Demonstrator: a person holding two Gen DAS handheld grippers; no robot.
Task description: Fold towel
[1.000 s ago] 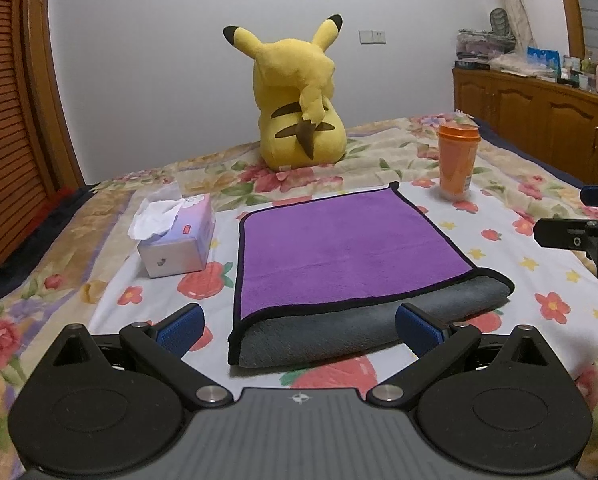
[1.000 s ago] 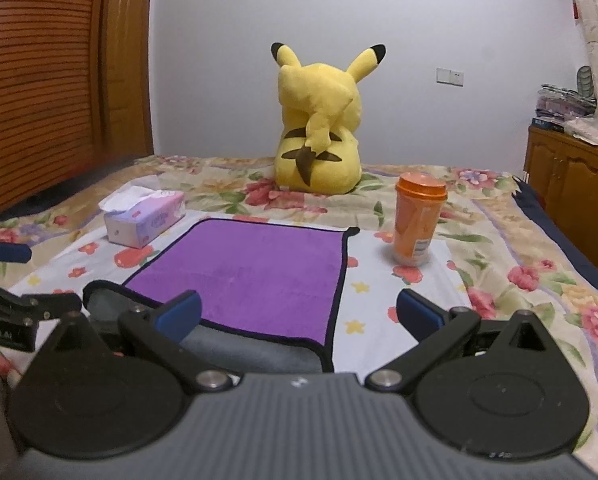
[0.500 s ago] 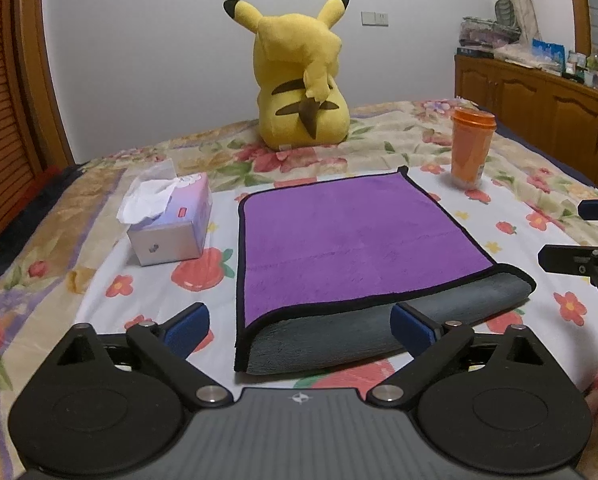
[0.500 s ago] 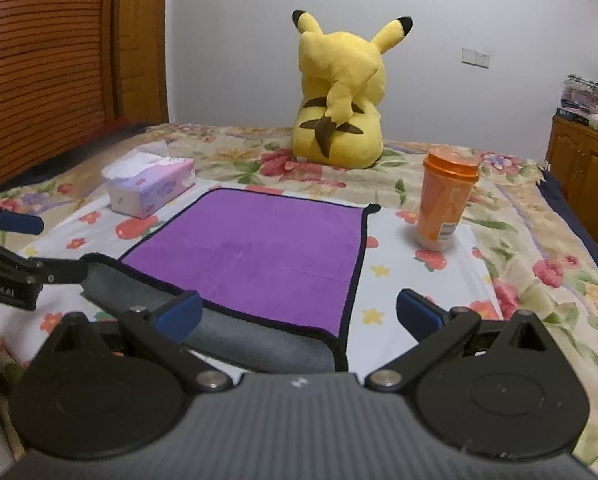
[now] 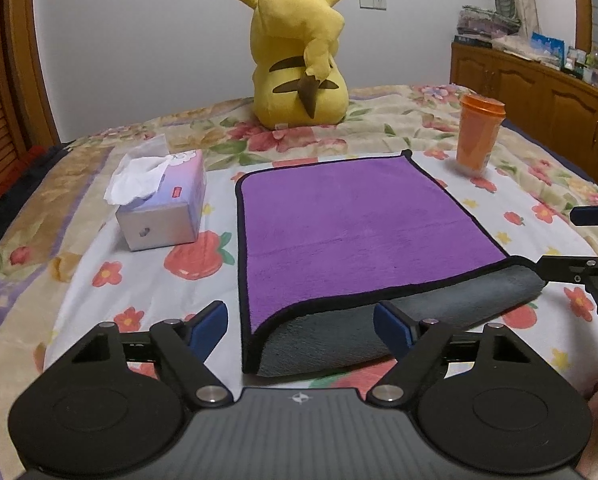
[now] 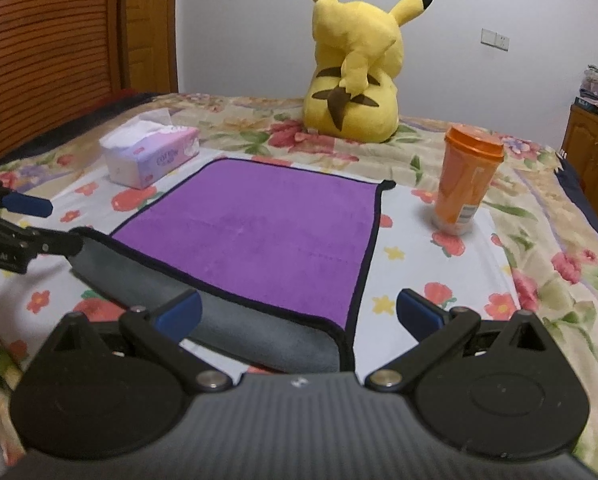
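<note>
A purple towel [image 5: 351,216] with a black hem and grey underside lies folded on the floral bedspread; its grey fold faces me. It also shows in the right wrist view [image 6: 259,232]. My left gripper [image 5: 301,326] is open and empty, hovering at the towel's near left corner. My right gripper [image 6: 297,312] is open and empty at the near right corner. The right gripper's fingers [image 5: 579,268] show at the right edge of the left view; the left gripper's fingers [image 6: 27,220] show at the left edge of the right view.
A tissue box [image 5: 163,204] stands left of the towel. An orange cup [image 5: 479,136] stands at its far right. A yellow Pikachu plush [image 5: 299,60] sits behind. Wooden cabinets [image 5: 539,92] line the right; a wooden slatted door [image 6: 47,48] is on the left.
Both grippers moved forward, closer to the towel's near fold, and stayed open. The towel has not moved.
</note>
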